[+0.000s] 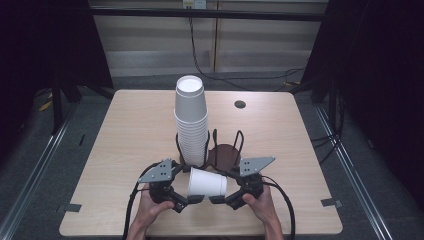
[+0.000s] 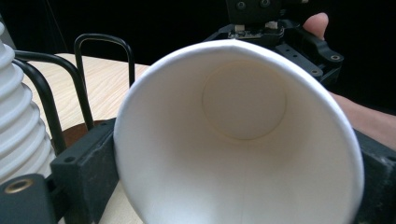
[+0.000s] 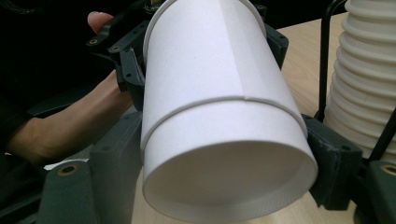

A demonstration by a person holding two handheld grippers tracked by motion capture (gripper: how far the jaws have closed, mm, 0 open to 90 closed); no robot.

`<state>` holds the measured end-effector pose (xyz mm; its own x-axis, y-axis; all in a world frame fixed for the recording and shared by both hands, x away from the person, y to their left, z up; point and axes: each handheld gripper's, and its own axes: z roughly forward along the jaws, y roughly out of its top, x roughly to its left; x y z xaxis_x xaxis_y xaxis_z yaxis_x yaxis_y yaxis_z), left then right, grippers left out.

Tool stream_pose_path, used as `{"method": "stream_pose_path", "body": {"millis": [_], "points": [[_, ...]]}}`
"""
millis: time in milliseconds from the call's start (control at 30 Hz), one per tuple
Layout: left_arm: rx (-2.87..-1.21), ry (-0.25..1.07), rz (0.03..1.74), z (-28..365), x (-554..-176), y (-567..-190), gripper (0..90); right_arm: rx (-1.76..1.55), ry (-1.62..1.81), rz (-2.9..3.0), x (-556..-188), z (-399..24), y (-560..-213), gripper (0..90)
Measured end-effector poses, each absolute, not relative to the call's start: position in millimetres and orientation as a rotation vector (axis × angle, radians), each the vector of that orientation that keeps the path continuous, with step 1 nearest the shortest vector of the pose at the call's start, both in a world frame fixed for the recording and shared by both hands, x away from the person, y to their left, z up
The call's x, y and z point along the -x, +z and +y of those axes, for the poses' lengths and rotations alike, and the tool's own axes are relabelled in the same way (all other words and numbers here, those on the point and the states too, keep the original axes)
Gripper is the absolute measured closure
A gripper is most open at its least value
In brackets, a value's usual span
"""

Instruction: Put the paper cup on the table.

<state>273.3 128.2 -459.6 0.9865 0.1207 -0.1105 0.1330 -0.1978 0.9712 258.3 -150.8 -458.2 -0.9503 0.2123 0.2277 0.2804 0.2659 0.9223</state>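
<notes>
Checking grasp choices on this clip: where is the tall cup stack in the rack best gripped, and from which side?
Grip the cup stack on its plain upper wall, above the wire rack, coming level from the near side. The black loops hem in its ribbed lower part, while the tapered top stands free. Both grippers now hold one sideways cup between them.

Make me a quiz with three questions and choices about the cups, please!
1. Where is the tall cup stack?
A. in the wire rack
B. on the floor
C. in a hand
2. What colour are the cups?
A. red
B. white
C. blue
3. How is the single cup held?
A. upright
B. sideways between both grippers
C. crushed flat

Answers: 1 A, the black wire rack surrounds its base. 2 B, all are white. 3 B, the left gripper and the right gripper hold it lying sideways.
</notes>
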Motion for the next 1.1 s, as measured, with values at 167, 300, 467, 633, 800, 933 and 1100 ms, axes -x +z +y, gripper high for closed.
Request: {"method": "stream_pose_path", "body": {"millis": [167,300,467,633,800,933,1100], "points": [[-1.762,-0.022,0.181,130,-274,-457,10.8,0.49,-1.817,-2.454,-258,-150,-459,19.5],[-1.766,-0.033,0.183,129,-275,-457,11.0,0.5,-1.819,-2.454,-258,-151,-459,19.1],[-1.777,-0.026,0.186,130,-275,-456,11.2,0.521,-1.846,-2.446,-257,-153,-459,14.9],[-1.799,-0.014,0.204,131,-278,-454,11.2,0.558,-1.864,-2.464,-256,-152,-460,13.0],[-1.81,-0.004,0.205,134,-279,-452,11.2,0.59,-1.898,-2.461,-255,-154,-460,12.9],[-1.81,0.008,0.223,139,-279,-451,11.1,0.651,-1.932,-2.496,-251,-157,-461,12.9],[-1.817,0.015,0.241,145,-279,-451,11.2,0.677,-1.986,-2.511,-246,-162,-462,12.8]]}}
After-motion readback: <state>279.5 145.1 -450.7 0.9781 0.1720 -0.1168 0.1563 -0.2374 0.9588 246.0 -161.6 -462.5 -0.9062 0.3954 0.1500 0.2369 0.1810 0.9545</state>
